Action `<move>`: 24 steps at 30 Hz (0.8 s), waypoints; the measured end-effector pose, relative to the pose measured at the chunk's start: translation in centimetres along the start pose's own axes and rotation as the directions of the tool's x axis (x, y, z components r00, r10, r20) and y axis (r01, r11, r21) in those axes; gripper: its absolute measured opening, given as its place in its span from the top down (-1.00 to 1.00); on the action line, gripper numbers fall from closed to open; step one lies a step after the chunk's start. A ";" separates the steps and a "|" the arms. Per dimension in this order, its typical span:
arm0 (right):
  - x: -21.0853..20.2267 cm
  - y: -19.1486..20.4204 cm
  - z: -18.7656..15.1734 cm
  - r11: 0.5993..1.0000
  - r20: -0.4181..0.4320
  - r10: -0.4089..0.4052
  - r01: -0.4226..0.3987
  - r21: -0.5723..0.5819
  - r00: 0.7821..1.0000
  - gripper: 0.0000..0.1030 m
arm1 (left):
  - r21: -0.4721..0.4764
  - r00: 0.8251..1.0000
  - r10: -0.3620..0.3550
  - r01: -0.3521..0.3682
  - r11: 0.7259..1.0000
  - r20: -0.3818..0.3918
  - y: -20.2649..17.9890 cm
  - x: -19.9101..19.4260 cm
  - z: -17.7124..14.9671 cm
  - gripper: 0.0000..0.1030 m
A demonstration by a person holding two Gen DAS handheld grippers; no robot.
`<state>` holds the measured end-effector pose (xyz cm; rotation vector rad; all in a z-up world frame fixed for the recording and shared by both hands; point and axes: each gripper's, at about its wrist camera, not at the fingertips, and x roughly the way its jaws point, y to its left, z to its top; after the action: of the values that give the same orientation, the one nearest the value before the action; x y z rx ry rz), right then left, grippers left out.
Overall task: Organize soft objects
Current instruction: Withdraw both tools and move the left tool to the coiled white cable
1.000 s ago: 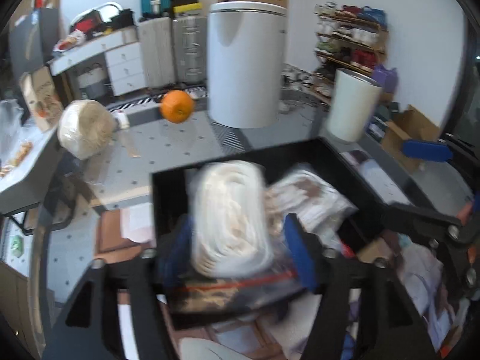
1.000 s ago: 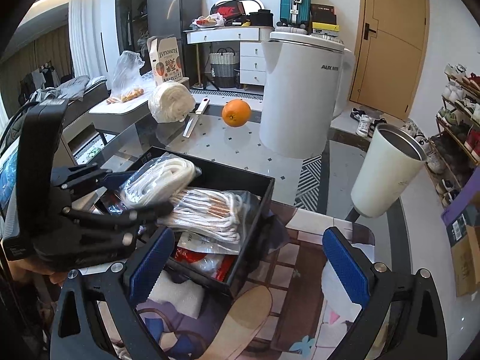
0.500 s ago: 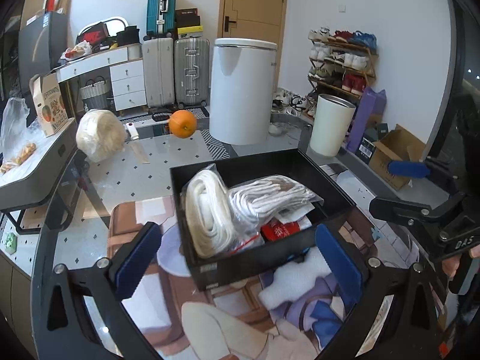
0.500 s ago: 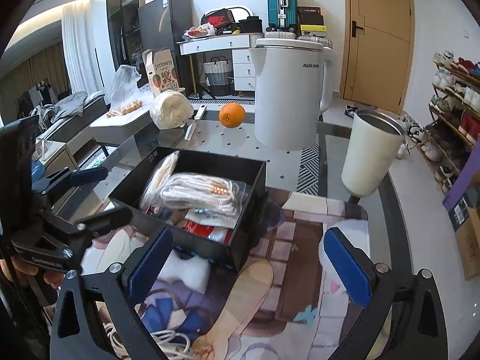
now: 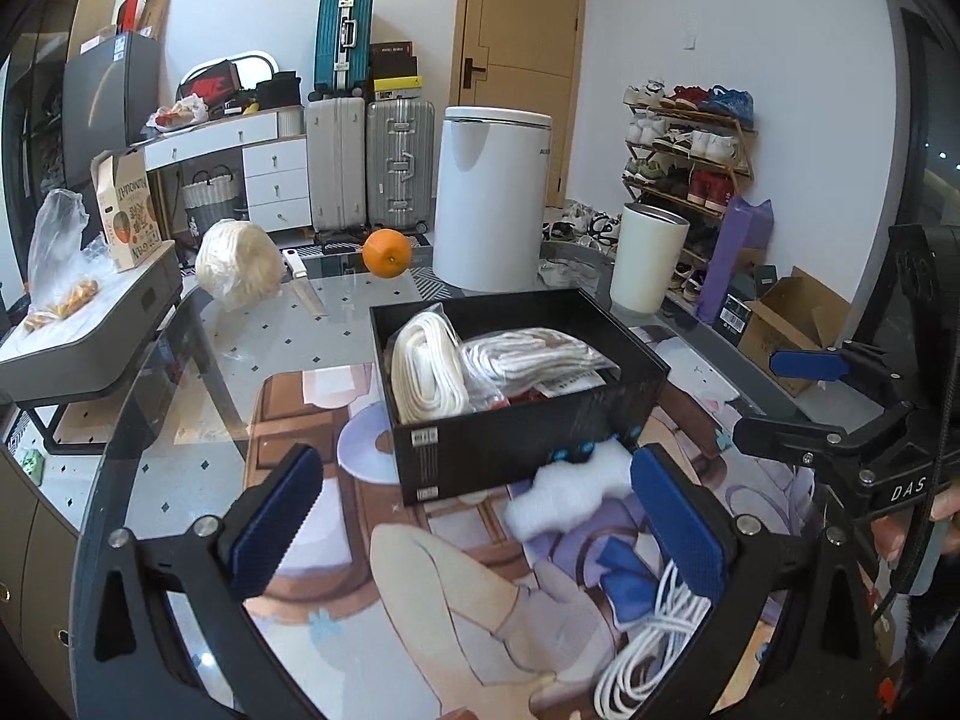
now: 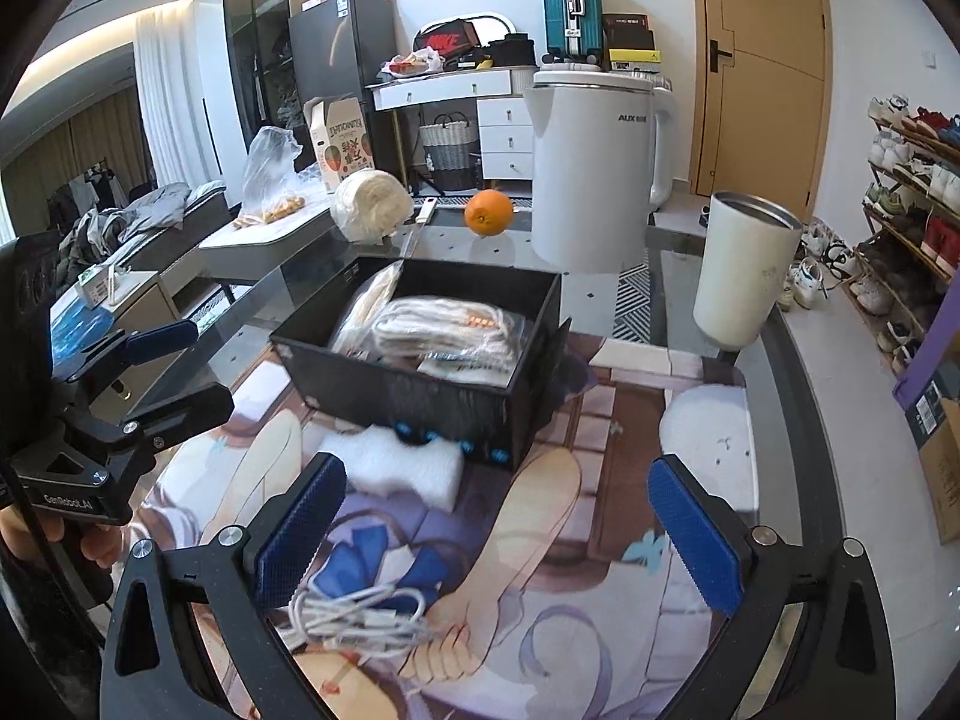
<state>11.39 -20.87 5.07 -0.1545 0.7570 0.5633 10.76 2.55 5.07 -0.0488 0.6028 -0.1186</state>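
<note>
Tool (image 5: 480, 522) wide, cable (image 5: 645, 654) cropped

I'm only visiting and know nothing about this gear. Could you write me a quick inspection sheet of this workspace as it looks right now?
Surface: glass table with a printed mat at the near end.
Job's things: black box on the mat holds bagged white rope bundles; white foam pad lies against its near side; another rope bundle sits at the far end.
Clutter: orange, white kettle, white tumbler.
Grippers: left gripper open, fingers empty, jaws just opened; right gripper open, empty.
Cables: loose white cable on the mat, near edge.
Surroundings: suitcases, shoe rack, door.
</note>
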 end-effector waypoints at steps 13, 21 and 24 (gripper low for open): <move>-1.5 0.2 -3.5 1.000 -0.052 0.004 -0.005 -0.029 0.999 -0.98 | 0.015 1.000 -0.002 0.003 1.000 -0.021 -1.7 -1.3 -3.7 -1.00; -1.8 0.4 -5.3 0.999 -0.073 0.017 -0.020 -0.037 0.997 -0.98 | 0.024 1.000 0.002 -0.001 1.000 -0.027 -2.3 -1.7 -4.9 -1.00; -1.6 0.4 -6.1 0.999 -0.091 0.016 -0.020 -0.038 0.996 -0.98 | 0.028 0.999 -0.001 0.002 1.000 -0.039 -2.6 -1.6 -5.4 -1.00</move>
<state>6.58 -23.26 1.81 -0.2107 0.8360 0.5914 6.12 0.13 1.78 -0.0196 0.6396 -0.1295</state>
